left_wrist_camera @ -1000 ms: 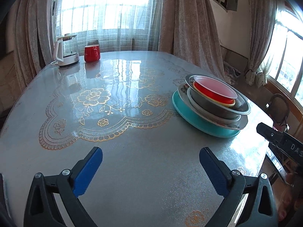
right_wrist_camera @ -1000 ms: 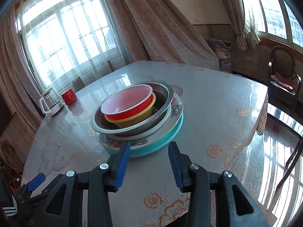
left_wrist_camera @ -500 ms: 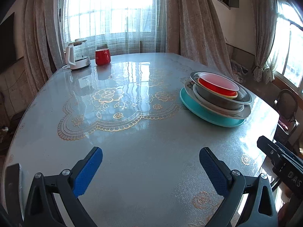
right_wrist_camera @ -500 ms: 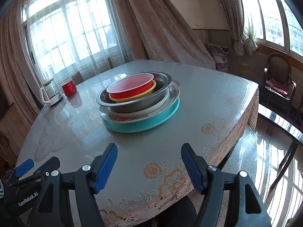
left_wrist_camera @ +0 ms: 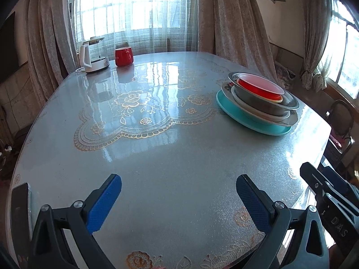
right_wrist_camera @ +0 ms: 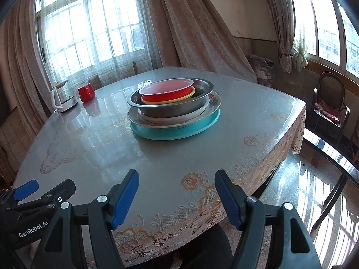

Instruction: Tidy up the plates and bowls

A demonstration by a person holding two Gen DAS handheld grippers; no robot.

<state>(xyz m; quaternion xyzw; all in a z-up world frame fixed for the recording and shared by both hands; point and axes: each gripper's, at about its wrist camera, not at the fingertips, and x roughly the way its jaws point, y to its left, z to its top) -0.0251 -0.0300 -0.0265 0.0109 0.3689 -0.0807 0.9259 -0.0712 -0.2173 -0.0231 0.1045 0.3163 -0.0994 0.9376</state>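
A glossy desk [left_wrist_camera: 170, 152] under a clear cover over a gold-flowered cloth stands in a room with curtained windows [right_wrist_camera: 94, 29] behind it and a polished stone floor [right_wrist_camera: 298, 179] beside it. The dishes sit in one stack toward the desk's right side: a teal plate [right_wrist_camera: 177, 132] at the bottom, a patterned plate [right_wrist_camera: 214, 103] on it, a steel bowl [right_wrist_camera: 170, 107], then a yellow bowl [right_wrist_camera: 166, 100] and a red bowl [right_wrist_camera: 167, 89] nested inside. What lies between the patterned plate and the steel bowl is hard to make out. A kettle [left_wrist_camera: 93, 55] and red mug [left_wrist_camera: 123, 56] stand at the far edge.

The left gripper [left_wrist_camera: 178, 194] and right gripper [right_wrist_camera: 177, 192] both hover with fingers spread apart, holding nothing. Only the right wrist view shows the chair [right_wrist_camera: 329, 103] fully; the left view cuts it off.
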